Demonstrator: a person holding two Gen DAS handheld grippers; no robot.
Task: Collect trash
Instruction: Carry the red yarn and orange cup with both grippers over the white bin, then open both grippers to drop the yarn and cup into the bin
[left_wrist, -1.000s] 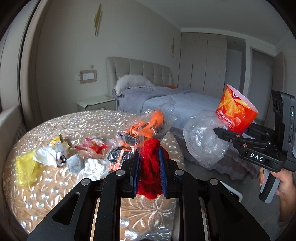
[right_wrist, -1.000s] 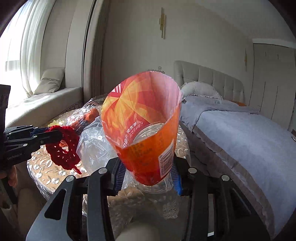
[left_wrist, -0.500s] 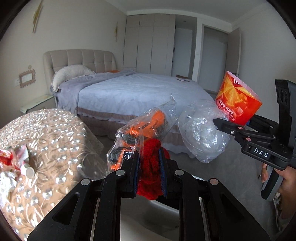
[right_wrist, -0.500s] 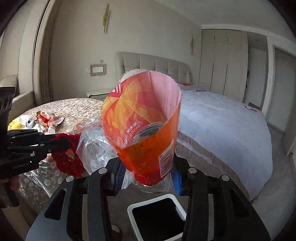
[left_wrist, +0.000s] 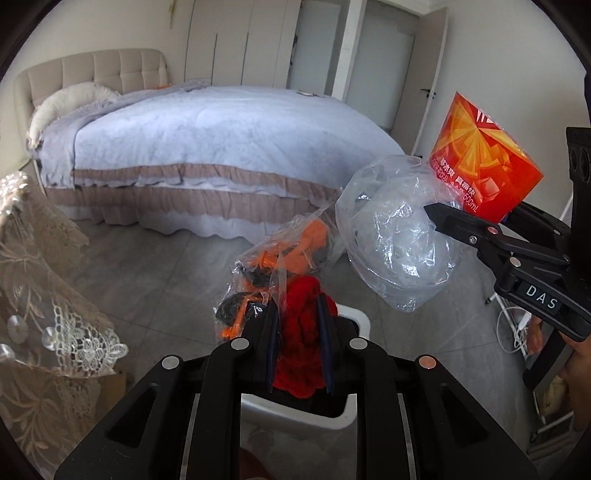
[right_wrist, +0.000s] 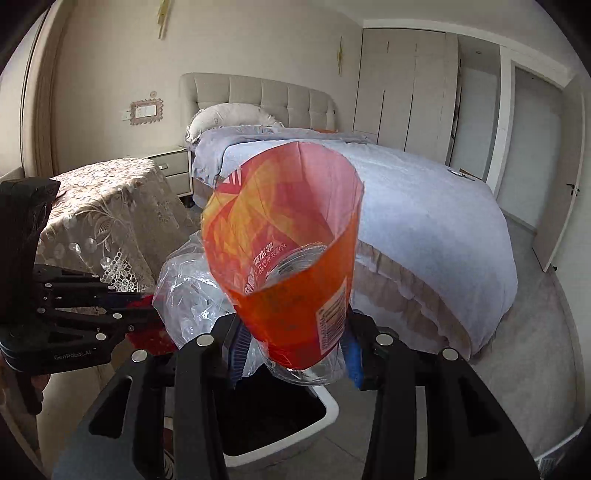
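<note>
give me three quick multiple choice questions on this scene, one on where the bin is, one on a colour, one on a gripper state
1. Where is the bin?
A. on the bed
B. on the floor below both grippers
C. on the table

2. What colour is the yarn in the left gripper?
A. red
B. green
C. white

3. What is the right gripper doing?
A. hanging open and empty
B. lying on the bed
C. shut on a bottle with an orange label

Key: 1 B, the white rim shows beneath the fingers in both wrist views. 2 A, the red bundle sits clamped between the left fingers. 3 C, the bottle's clear base is pinched between the blue pads, with a clear bag beside it.
</note>
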